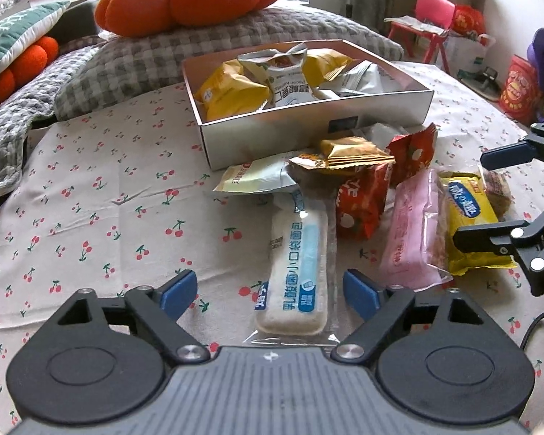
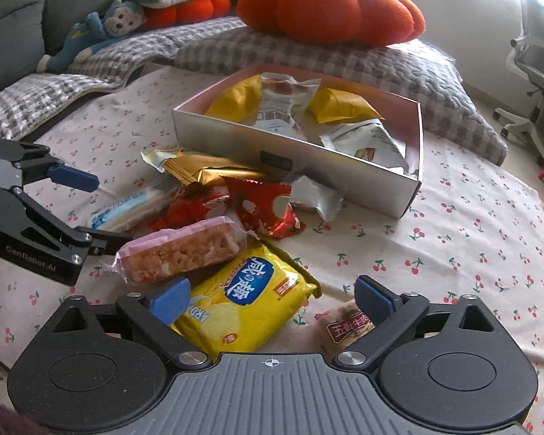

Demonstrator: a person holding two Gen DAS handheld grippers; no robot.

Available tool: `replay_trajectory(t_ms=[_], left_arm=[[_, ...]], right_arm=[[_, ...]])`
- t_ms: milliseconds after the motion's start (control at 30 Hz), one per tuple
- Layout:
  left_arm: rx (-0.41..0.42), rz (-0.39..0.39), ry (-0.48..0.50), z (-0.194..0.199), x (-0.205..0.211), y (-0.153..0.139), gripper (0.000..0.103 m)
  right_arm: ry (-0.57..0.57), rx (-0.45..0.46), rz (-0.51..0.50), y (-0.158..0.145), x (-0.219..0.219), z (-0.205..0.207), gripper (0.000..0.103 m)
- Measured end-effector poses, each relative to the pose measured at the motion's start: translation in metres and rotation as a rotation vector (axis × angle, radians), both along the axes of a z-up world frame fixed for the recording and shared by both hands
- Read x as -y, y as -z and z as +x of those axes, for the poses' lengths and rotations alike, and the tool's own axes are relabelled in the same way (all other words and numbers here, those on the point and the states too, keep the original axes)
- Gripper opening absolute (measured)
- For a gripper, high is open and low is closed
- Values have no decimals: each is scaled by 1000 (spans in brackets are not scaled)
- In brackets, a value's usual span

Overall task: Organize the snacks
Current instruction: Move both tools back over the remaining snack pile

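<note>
A silver box (image 1: 308, 123) is set on a cherry-print cloth (image 1: 90, 199), already part filled with yellow and white packets. In front of the box, a heap of loose snacks is spread. The left hand-held gripper (image 1: 270, 291) is held with its jaws spread on either side of a long white-and-blue bread packet (image 1: 297, 268) lying before the box; the pads are not seen to press it. The right hand-held gripper (image 2: 272, 297) is likewise held wide apart over a yellow biscuit packet (image 2: 250, 304), just beside a pink-wrapped bar (image 2: 185, 250). Behind the box, an orange pumpkin cushion (image 2: 330, 9) is seen.
</note>
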State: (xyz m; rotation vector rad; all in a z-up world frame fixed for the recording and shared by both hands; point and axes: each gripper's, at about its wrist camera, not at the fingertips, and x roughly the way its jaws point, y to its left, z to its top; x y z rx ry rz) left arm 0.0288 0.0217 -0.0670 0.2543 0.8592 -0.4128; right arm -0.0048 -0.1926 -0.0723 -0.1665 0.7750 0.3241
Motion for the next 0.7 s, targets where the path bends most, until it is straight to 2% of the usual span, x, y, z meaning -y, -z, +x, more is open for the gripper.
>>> replay_trajectory(t_ms=[333,467,600,700], left_arm=[[-33,-41,-6,3,-9,2,82],[-36,-42,13,3,-8,3,90],[-34,-38,8,2,-6,6,102],[-22,-40,8,1,-8,8,103]], right_arm=[[-88,-9,-21,1,20,-1,101],[-87,1,-33,-3,22,-4,102],[-101,-4,13,-6,19,-7,101],[-118,-32,42,-4,13,-8,101]])
